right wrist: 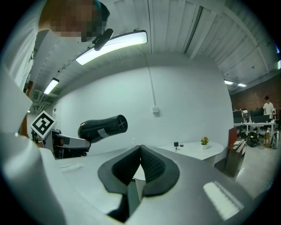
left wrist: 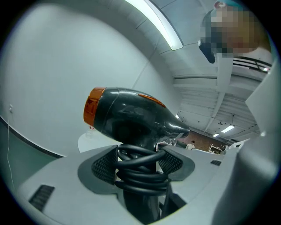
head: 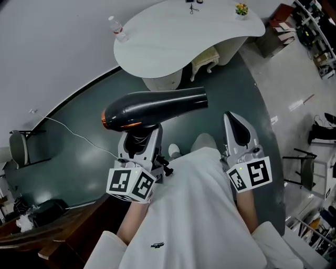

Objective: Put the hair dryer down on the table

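Note:
A black hair dryer (head: 152, 107) with an orange rear end hangs in the air, nozzle pointing right. My left gripper (head: 140, 137) is shut on its handle from below. In the left gripper view the black cord (left wrist: 140, 169) is coiled round the handle between the pads, under the dryer's body (left wrist: 131, 116). My right gripper (head: 239, 128) is beside it to the right, shut with nothing in it; its pads meet (right wrist: 140, 154). From there the hair dryer (right wrist: 103, 127) shows at left. The white curved table (head: 173, 37) lies ahead, beyond both grippers.
A water bottle (head: 118, 29) stands at the table's left edge, a small potted plant (head: 241, 9) and a small dark item (head: 192, 8) at its far side. A chair (head: 18, 147) stands at left, a cable (head: 73, 134) runs across the dark floor, and racks stand at right.

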A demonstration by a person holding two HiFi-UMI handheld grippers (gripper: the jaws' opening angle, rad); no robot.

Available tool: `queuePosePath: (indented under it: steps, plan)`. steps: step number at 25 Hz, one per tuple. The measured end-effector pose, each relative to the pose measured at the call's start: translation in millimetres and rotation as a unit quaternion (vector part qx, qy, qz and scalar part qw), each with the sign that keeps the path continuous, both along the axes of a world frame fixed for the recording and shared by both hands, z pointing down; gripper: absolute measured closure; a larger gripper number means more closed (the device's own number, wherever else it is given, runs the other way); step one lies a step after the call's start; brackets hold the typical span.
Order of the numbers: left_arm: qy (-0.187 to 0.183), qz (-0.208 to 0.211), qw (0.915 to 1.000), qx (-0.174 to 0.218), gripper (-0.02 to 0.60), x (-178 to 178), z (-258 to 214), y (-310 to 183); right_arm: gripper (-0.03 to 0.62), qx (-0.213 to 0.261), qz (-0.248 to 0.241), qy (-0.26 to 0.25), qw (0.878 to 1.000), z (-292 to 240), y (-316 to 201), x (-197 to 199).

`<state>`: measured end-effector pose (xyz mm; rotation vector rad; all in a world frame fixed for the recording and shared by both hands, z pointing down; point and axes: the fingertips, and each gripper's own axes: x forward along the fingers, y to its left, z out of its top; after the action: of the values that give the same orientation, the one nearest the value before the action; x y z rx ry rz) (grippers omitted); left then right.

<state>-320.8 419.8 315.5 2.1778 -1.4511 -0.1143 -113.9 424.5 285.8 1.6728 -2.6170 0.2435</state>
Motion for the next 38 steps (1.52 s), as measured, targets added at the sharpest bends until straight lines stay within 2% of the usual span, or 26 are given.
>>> queuePosePath:
  steps: [8, 19, 25, 27, 31, 35, 38]
  plan:
    - [0.008, 0.007, 0.9998, -0.015, 0.291, -6.5, 4.9, -31.6, 0.583, -0.01, 0.0, -0.002, 1.0, 4.1, -34.4, -13.6]
    - [-0.002, 0.017, 0.9996, -0.021, 0.291, 37.9, 5.8, -115.5, 0.583, -0.024, 0.012, -0.019, 0.999, 20.3, -115.1, 39.3]
    - [-0.008, 0.005, 0.9997, -0.022, 0.29, 68.5, -1.7, -177.1, 0.583, -0.034, -0.006, -0.024, 0.999, 20.9, -179.1, 65.4]
    - [-0.01, 0.003, 0.9997, -0.023, 0.291, 80.2, -3.9, -196.1, 0.583, -0.024, -0.014, -0.029, 0.999, 14.9, -201.1, 73.9]
    - [-0.014, -0.001, 0.9997, -0.02, 0.29, 107.2, -7.4, -229.1, 0.585, 0.026, -0.036, -0.047, 0.998, -1.4, -236.9, 96.4]
    - [-0.016, -0.005, 0.9997, -0.016, 0.29, 137.6, -11.5, -261.0, 0.583, 0.027, -0.043, -0.027, 0.998, 1.1, -265.7, 124.0]
    - [-0.01, -0.004, 0.9999, -0.013, 0.29, 162.3, -13.0, -282.4, 0.583, 0.027, -0.046, -0.035, 0.998, 3.1, -283.9, 146.3]
